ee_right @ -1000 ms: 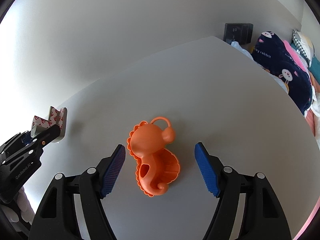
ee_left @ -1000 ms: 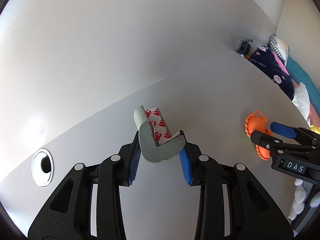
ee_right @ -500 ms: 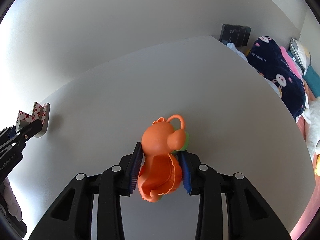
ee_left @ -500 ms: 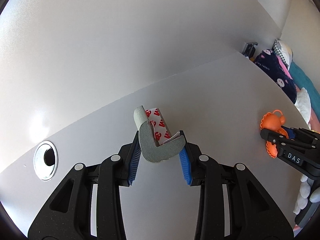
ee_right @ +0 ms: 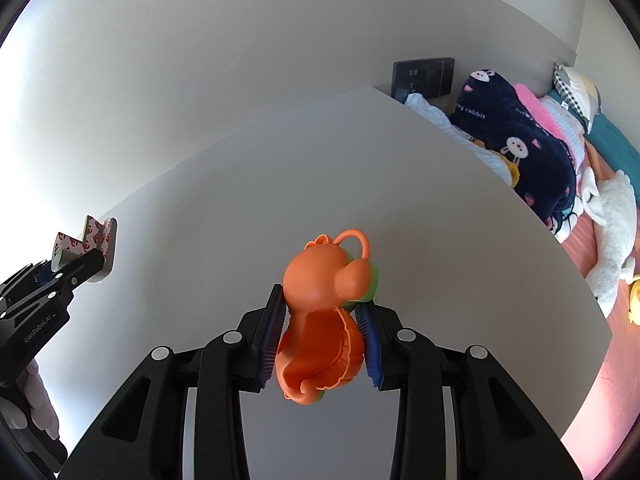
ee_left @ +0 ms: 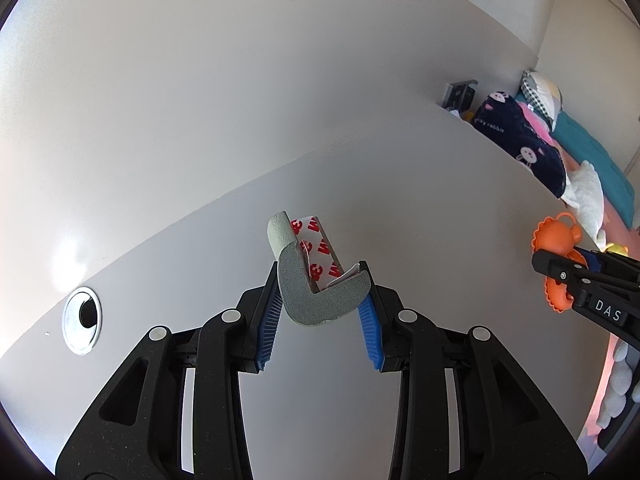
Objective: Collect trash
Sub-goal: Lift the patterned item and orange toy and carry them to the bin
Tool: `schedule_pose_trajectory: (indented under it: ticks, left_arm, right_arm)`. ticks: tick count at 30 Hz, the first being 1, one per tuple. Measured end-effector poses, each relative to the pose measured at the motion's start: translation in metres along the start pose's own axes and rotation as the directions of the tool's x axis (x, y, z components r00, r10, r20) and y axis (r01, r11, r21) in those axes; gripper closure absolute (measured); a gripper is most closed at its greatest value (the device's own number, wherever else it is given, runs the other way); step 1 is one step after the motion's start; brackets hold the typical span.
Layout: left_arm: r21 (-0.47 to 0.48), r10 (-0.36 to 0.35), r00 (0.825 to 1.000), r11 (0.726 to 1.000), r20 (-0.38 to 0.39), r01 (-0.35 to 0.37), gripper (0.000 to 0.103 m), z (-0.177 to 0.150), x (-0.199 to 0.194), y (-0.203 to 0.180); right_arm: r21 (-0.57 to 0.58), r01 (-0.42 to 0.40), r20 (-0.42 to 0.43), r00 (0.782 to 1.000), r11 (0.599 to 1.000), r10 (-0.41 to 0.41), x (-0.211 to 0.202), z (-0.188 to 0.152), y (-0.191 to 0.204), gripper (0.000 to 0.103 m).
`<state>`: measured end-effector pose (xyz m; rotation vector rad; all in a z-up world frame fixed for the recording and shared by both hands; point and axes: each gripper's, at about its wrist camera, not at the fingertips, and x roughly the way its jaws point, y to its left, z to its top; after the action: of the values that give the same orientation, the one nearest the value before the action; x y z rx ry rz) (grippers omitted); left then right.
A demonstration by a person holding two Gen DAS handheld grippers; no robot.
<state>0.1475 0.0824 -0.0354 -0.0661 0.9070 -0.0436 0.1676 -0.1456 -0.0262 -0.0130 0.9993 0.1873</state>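
Note:
My left gripper [ee_left: 320, 300] is shut on a grey foam corner guard [ee_left: 316, 296] with red-printed white adhesive backing, held above the white table [ee_left: 400, 200]. The guard also shows at the left of the right wrist view [ee_right: 90, 246], in the left gripper [ee_right: 60, 276]. My right gripper [ee_right: 322, 316] is shut on an orange plastic seahorse toy [ee_right: 320, 316] with a green part behind it, lifted off the table [ee_right: 280, 184]. In the left wrist view the toy [ee_left: 554, 240] and the right gripper [ee_left: 592, 284] sit at the far right.
A round metal cable grommet [ee_left: 82, 320] sits in the table at the left. Beyond the table's right edge lies a bed with a navy rabbit blanket [ee_right: 516, 148], a white plush toy [ee_right: 612, 232] and pillows. A dark wall socket [ee_right: 424, 76] is behind the table's far corner.
My right gripper closed on the orange seahorse toy and lifted it off the table. My left gripper kept its hold on the foam guard and shifted slightly left.

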Motion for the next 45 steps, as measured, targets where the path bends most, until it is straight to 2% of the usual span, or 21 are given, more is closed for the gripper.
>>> schedule_pose_trajectory:
  ticks: [20, 32, 45]
  left_arm:
    - [0.162, -0.089, 0.996, 0.983, 0.028, 0.083, 0.068, -0.01, -0.043, -0.088]
    - [0.254, -0.152, 0.988, 0.957, 0.018, 0.143, 0.067, -0.017, -0.053, -0.151]
    - [0.346, -0.226, 0.974, 0.914, 0.0, 0.212, 0.067, -0.038, -0.07, -0.221]
  right_arm:
    - [0.148, 0.023, 0.096, 0.995, 0.989, -0.038, -0.084, -0.042, -0.06, 0.066]
    - [0.229, 0.064, 0.109, 0.99, 0.971, -0.091, -0.113, -0.073, -0.106, 0.066]
    - [0.3, 0.113, 0.123, 0.98, 0.947, -0.156, -0.151, -0.113, -0.155, 0.066]
